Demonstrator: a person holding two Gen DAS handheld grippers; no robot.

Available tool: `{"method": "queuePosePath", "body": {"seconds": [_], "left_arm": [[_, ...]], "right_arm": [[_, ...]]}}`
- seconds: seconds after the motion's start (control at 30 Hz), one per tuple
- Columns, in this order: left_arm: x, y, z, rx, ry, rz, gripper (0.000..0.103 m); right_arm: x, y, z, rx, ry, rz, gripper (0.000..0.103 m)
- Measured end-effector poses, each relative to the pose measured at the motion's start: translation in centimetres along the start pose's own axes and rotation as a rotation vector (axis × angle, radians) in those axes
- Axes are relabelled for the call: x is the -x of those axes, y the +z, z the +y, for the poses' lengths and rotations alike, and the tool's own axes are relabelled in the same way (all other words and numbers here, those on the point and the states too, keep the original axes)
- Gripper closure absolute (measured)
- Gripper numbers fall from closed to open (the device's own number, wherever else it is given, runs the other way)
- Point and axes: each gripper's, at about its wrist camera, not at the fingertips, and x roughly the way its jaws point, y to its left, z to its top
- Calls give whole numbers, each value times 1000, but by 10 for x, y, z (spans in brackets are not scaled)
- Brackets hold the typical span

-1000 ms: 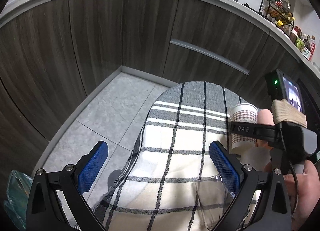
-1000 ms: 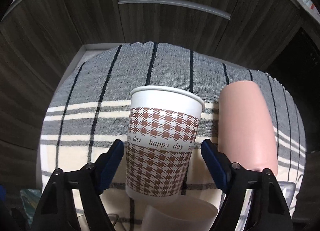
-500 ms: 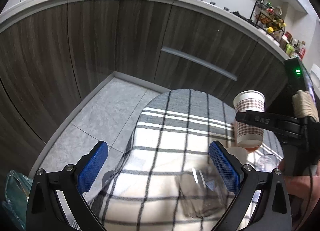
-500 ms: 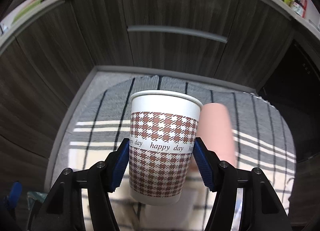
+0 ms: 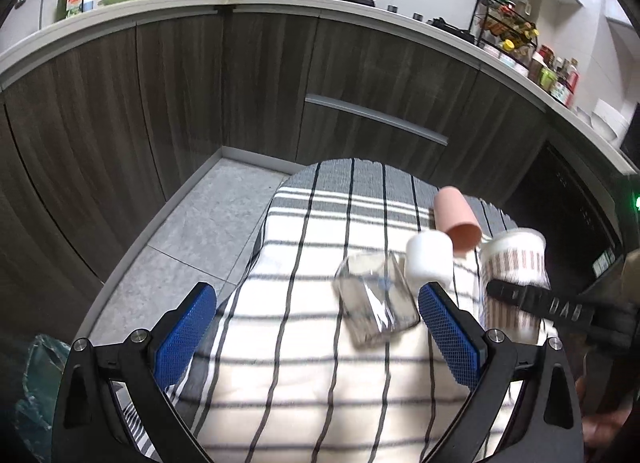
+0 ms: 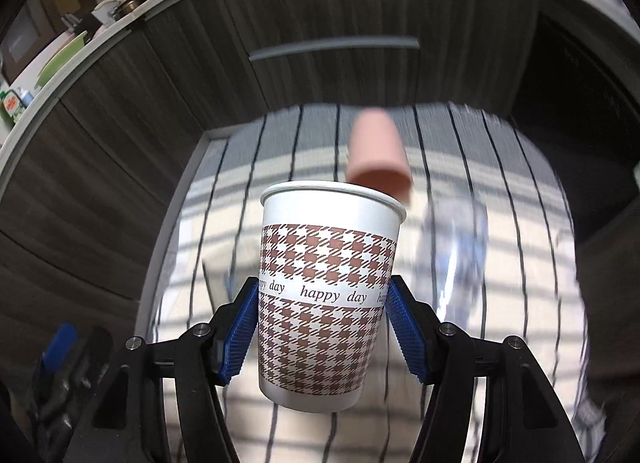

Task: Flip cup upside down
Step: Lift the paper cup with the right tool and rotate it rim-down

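Note:
A white paper cup (image 6: 326, 295) with a brown houndstooth band and the words "happy day" is held upright in my right gripper (image 6: 323, 327), whose blue pads press both its sides. It hangs in the air above the striped cloth (image 6: 520, 271). In the left wrist view the same cup (image 5: 514, 283) is at the right, with the right gripper's black finger across it. My left gripper (image 5: 316, 331) is open and empty, low over the cloth (image 5: 300, 343).
On the cloth are a pink cup (image 5: 456, 219) standing upside down, a white cup (image 5: 429, 261) and a clear glass (image 5: 374, 299). The pink cup (image 6: 378, 155) also shows behind the held cup. Dark wood cabinets (image 5: 260, 91) stand beyond, with tiled floor (image 5: 192, 235) at the left.
My right gripper closed on the paper cup and lifted it off the cloth, still upright. The left gripper rose and pulled back, bringing more cups into view.

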Motion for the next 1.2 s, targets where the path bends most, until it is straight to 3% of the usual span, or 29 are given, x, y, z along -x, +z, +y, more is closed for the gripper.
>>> {"method": "queuePosePath", "body": {"seconds": [0.3,0.6,0.63,0.7,0.73,1.0,1.2], "left_arm": [[14,-49,0,-54,10,17,0],[12,-72,-5,-83,26,35,0],[13,-71,-6,-83,23,33,0],[14,-71,-7,-81,17,26,0],[15,-70,-7,-81,14,23,0],[23,-79,-33,-119,-55,-1,0],[19,-100,-72,-162,-123,-47,0]], "right_arm": [[-32,-92,-19,-64,20,110,40],[-57,-114,-29,-65,-2,128,40],[-57,-112,-29,-63,6,130,38],[-57,-113,-29,-67,14,133,25],[-53,-112,-31,-70,15,125,20],[6,-111,-46,-59,39,-16,19],[64,-129,-73,-50,-39,-189,19]]}}
